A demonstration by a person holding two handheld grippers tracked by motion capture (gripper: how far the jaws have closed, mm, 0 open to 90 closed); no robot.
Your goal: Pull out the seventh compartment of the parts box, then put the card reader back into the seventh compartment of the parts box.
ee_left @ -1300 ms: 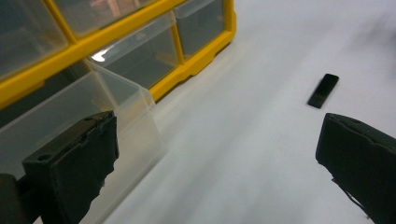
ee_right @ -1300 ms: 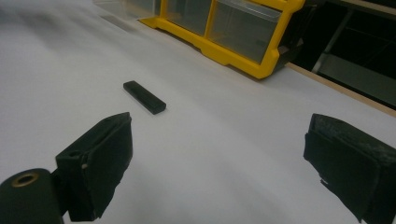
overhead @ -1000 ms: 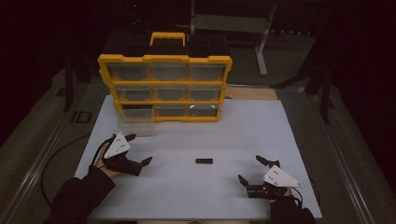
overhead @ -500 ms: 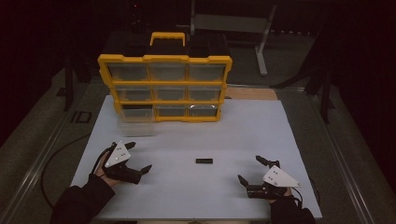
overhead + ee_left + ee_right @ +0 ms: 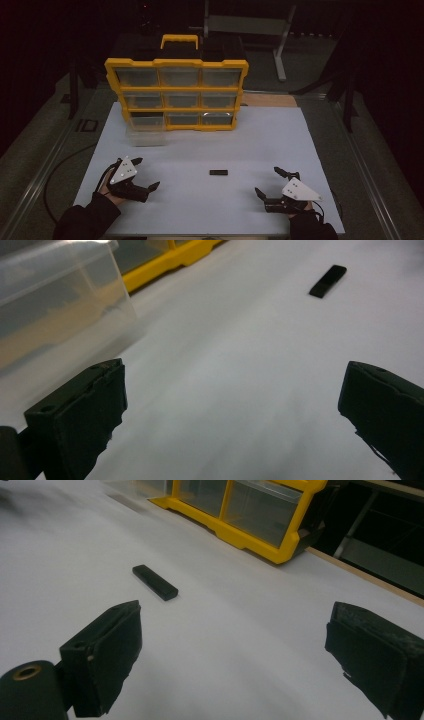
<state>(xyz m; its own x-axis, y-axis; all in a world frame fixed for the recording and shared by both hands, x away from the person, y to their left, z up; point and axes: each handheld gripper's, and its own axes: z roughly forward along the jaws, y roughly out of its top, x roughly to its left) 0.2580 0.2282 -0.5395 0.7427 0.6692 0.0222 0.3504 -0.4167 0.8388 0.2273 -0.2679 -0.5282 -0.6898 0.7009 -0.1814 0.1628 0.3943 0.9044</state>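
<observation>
From the high view, the small black bar [image 5: 218, 172] lies flat on the white worktop [image 5: 210, 145], well in front of the yellow drawer cabinet [image 5: 176, 94] and apart from everything. The left gripper [image 5: 145, 174] sits down to the left of the bar, jaws spread wide, nothing between them. The right gripper [image 5: 270, 182] sits to the bar's right and a little nearer the person, also spread wide and empty. A clear plastic drawer [image 5: 144, 134] stands on the worktop just in front of the cabinet's lower left corner, far from the bar.

Over to the left gripper view: two black jaws stand far apart at the bottom, bare worktop [image 5: 225, 380] between them. The bar [image 5: 327, 281] lies well beyond them, up to the right, untouched. The clear drawer [image 5: 55, 305] looms on the other side, with the cabinet's yellow base [image 5: 165, 265] behind it.

Now the right gripper view: jaws wide again, gripping nothing. The bar [image 5: 155, 582] lies ahead, just past the left-hand jaw, flat and angled. The cabinet [image 5: 235, 510] stands well beyond the bar.
</observation>
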